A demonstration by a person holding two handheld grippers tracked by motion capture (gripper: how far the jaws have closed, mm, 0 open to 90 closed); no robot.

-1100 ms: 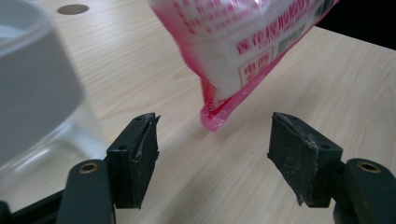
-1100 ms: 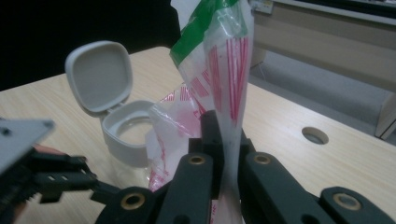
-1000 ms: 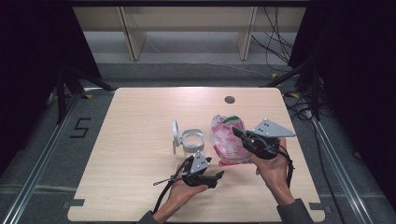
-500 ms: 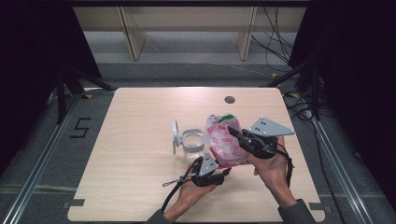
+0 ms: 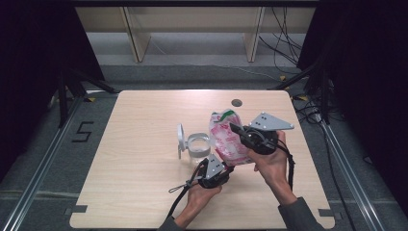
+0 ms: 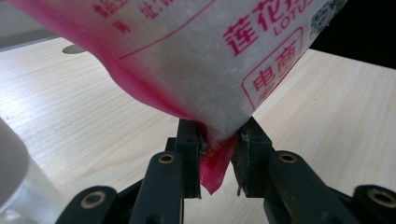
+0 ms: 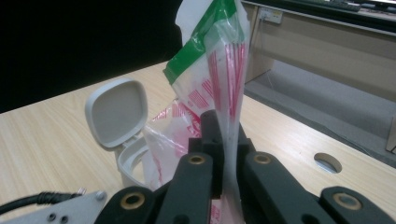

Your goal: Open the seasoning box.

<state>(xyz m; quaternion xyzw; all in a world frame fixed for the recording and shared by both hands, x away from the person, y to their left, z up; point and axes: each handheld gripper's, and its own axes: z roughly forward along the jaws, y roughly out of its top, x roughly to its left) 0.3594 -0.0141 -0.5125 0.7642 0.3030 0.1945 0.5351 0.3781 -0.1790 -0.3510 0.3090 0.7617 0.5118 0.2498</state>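
Your right gripper (image 7: 218,140) is clamped tight on the upper film of the pink-and-white bag (image 5: 226,137), with the plastic pinched flat between the pads. Your left gripper (image 6: 217,140) has just been closing, and its jaws now sit against the bag's (image 6: 196,60) bottom corner, the pink seam squeezed between them.

The high view places the bag right of centre on the table (image 5: 144,192), lifted between your two hands, just beside the clear container (image 5: 198,144) with its lid (image 5: 180,139) standing open. The right gripper view adds the green strip at the bag's (image 7: 219,60) torn top and the lid's (image 7: 116,112) inner face. The left gripper view gives the white grains and red print up close.

Bare wood lies open to the left and along the near edge. A round hole (image 5: 236,102) sits near the far edge.

The container's (image 6: 23,186) wall is a blur at the left gripper view's corner. The bag's mouth is cut off above.
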